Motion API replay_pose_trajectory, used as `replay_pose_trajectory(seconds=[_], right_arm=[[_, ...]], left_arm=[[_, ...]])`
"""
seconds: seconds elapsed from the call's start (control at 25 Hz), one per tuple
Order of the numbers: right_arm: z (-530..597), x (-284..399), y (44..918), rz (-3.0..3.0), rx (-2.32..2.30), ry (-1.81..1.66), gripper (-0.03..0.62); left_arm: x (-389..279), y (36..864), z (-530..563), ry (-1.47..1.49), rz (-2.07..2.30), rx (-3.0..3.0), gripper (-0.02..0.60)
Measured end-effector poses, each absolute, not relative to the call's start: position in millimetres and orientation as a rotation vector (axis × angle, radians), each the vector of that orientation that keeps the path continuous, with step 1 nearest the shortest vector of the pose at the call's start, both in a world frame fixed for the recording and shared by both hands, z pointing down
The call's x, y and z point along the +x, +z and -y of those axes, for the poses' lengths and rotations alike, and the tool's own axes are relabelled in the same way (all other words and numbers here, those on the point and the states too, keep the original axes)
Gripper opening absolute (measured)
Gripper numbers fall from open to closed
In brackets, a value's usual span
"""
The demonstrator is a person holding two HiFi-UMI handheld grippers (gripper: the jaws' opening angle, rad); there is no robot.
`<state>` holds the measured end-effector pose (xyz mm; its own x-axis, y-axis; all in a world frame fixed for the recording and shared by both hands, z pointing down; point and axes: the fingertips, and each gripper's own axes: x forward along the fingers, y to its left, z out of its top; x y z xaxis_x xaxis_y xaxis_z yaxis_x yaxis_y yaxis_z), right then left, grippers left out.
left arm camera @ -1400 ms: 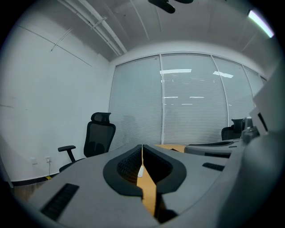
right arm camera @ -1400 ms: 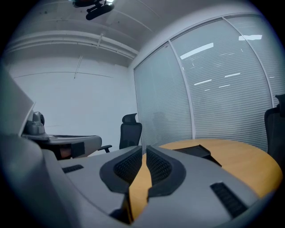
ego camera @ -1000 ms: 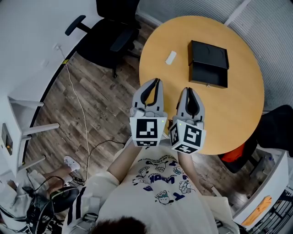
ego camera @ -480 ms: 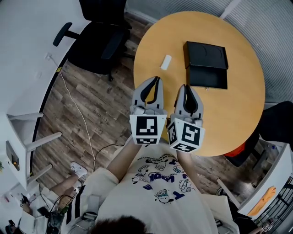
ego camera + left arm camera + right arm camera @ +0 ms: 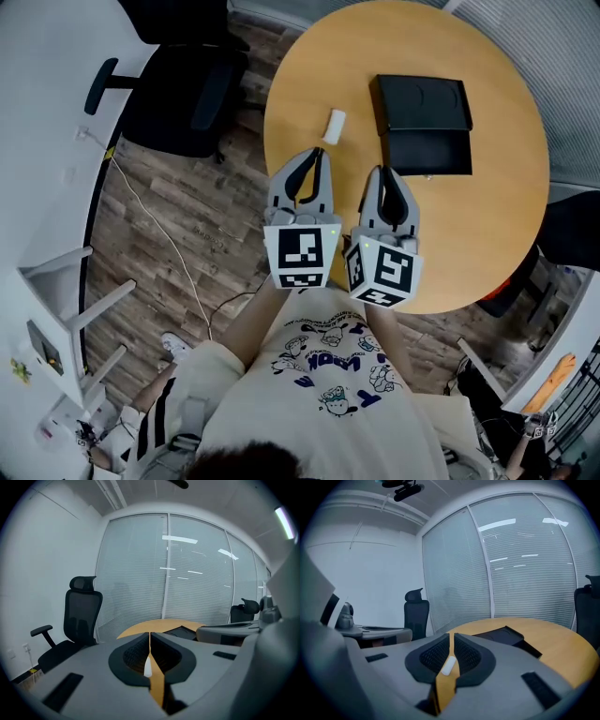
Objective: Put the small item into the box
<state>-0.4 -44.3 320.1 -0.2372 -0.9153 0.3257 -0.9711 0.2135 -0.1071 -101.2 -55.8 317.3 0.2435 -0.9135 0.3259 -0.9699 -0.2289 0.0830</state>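
Nothing is done yet: the item point(image 5: 334, 126) lies on the table point(image 5: 487, 244) left of the open box point(image 5: 422, 122), while the left gripper point(image 5: 320, 153) and right gripper point(image 5: 383, 172), both closed on nothing, hover short of the box, so grasp and drop-in remain.

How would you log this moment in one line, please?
left gripper: shut, empty | right gripper: shut, empty | white item: on table, beside box, untouched | box: open
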Motion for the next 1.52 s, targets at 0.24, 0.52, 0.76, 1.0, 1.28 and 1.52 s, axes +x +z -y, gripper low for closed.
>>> replay_pose_trajectory(seconds=[0.24,0.52,0.76,1.0,1.28,1.52], right_arm=[[57.0,-0.5,336.0,2.222,1.839,0.476,0.046],[66.3,0.6,357.3,2.147,1.853,0.523,0.046],[75.1,-2.1,369.2,2.112,1.854,0.552,0.046],[84.2,-7.2,386.0,2.075,1.839,0.589,0.046],[91.3,-2.8,400.6,2.046,1.831,0.631,0.046],[94.2,3.7,411.7,2.030,1.824,0.663,0.046]], left_arm=[[-104.8,340.7,76.1,0.363,1.692,2.220,0.017],[-101.4,367.5,91.4,0.436,1.615,2.202,0.017],[-97.8,393.5,102.7,0.503,1.537,2.177,0.018],[-96.8,414.2,114.3,0.521,1.471,2.156,0.018],[-89.0,434.3,122.1,0.565,1.427,2.122,0.018],[-81.9,446.8,125.3,0.582,1.401,2.096,0.018]])
